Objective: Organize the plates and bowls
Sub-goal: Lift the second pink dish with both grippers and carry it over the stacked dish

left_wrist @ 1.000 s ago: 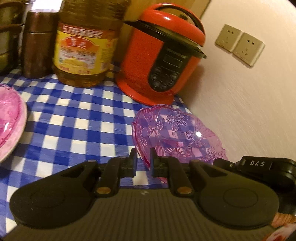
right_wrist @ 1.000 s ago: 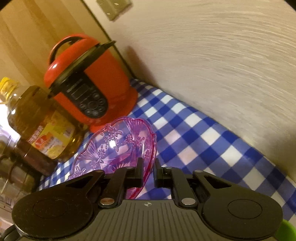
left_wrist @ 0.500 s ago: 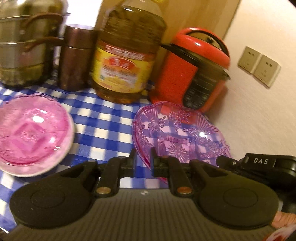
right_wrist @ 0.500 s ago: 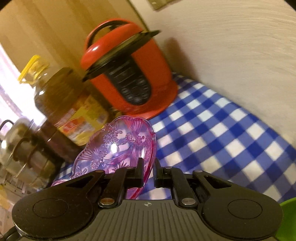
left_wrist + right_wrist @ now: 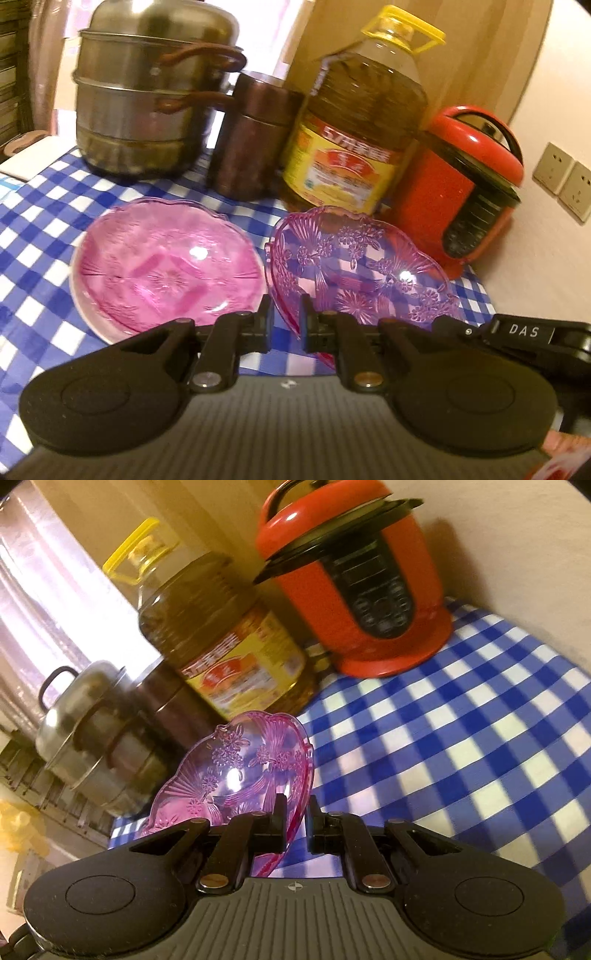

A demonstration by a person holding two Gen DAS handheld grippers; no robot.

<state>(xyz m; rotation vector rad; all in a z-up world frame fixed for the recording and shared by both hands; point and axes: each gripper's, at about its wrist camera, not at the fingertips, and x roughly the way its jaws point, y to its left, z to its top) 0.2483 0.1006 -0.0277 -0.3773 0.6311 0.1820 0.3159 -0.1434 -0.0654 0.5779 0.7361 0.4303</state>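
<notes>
Though its near rim is hidden behind black fingers, the clear purple dish [image 5: 364,273] hangs tilted above the checked cloth [image 5: 44,221], pinched at opposite edges by the left gripper [image 5: 285,325] and right gripper [image 5: 295,825], just beside the pink stacked plates [image 5: 166,266], near the red cooker [image 5: 461,184].

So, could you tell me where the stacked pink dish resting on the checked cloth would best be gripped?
Probably by the thin scalloped rim of the stacked pink dish, from its near side. The dish is shallow and wide, so only its edge fits a claw, and the pot and canister crowd the far side.
</notes>
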